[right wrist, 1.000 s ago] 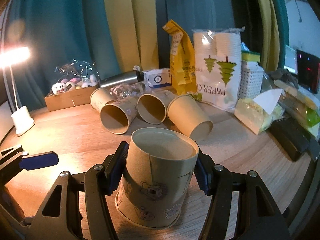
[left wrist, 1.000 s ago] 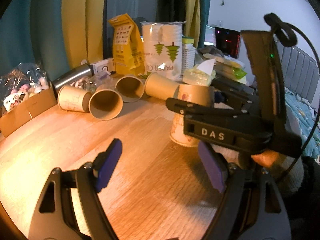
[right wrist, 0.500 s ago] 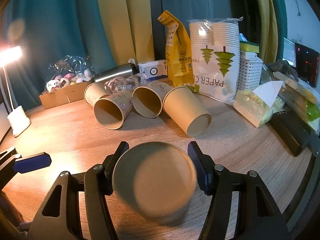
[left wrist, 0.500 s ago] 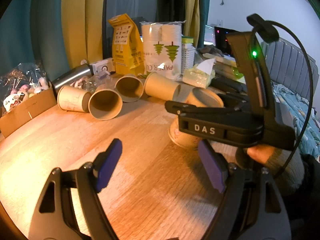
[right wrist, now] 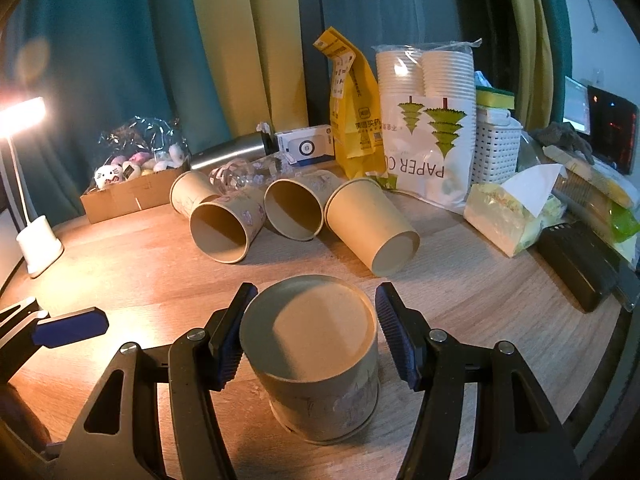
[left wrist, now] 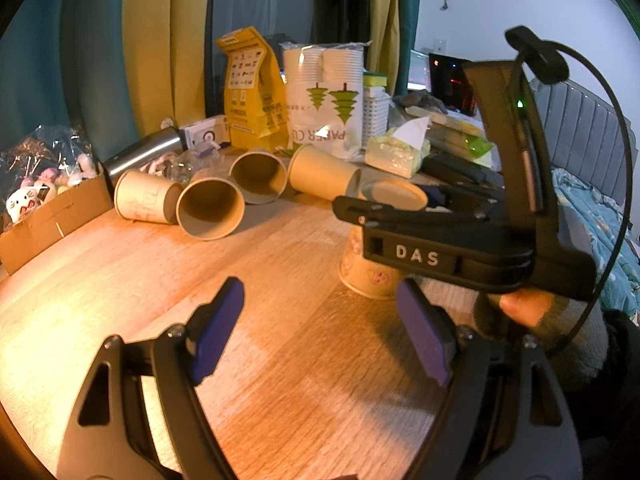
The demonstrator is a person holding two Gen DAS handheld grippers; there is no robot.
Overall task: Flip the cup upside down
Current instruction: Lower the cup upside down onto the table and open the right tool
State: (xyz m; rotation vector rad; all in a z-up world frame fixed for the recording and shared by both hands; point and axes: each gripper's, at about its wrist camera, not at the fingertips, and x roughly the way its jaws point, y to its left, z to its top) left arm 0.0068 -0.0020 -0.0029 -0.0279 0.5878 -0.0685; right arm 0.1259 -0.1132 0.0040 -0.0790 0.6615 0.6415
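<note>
**Cup down, fingers letting go**

Fingers of the left gripper (left wrist: 320,332) stand spread and hold nothing; beyond them the cup (left wrist: 370,272) sits base-up on the surface (left wrist: 280,360).

Right view: right gripper (right wrist: 316,336) fingers flank the cup (right wrist: 320,380), apparently released. Next: withdraw without tipping it.

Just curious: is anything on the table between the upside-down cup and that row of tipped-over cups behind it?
No, only bare wooden table separates the upside-down cup from the tipped-over cups, seen in the right wrist view.
</note>
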